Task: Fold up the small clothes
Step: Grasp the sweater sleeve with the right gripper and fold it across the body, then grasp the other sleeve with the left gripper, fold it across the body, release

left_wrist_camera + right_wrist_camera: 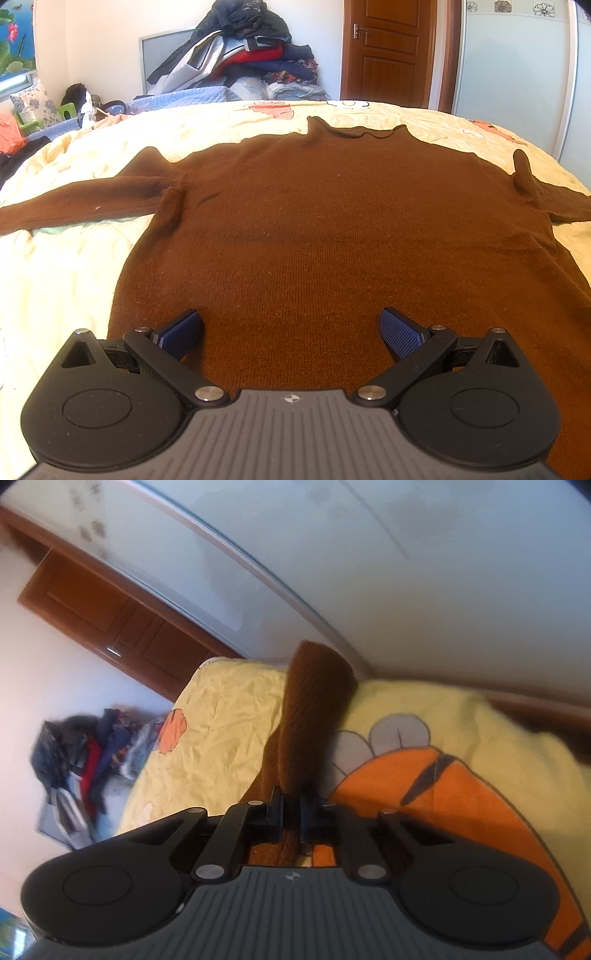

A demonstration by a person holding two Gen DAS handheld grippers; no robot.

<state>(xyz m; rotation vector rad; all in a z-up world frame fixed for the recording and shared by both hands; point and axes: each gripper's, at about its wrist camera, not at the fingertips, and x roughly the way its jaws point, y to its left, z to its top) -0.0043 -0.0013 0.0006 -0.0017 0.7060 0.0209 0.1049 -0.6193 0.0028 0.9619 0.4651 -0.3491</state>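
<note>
A brown knit sweater (332, 229) lies flat on the bed, collar at the far side, left sleeve (85, 199) stretched out to the left. My left gripper (291, 332) is open and empty, hovering over the sweater's lower body. In the right wrist view my right gripper (291, 812) is shut on the sweater's right sleeve (314, 716), which rises lifted ahead of the fingers above the bed.
The bed has a yellow cartoon-print cover (66, 280) with an orange figure (443, 797). A pile of clothes (243, 48) stands against the far wall. A wooden door (388, 51) and a sliding wardrobe (517, 81) lie beyond the bed.
</note>
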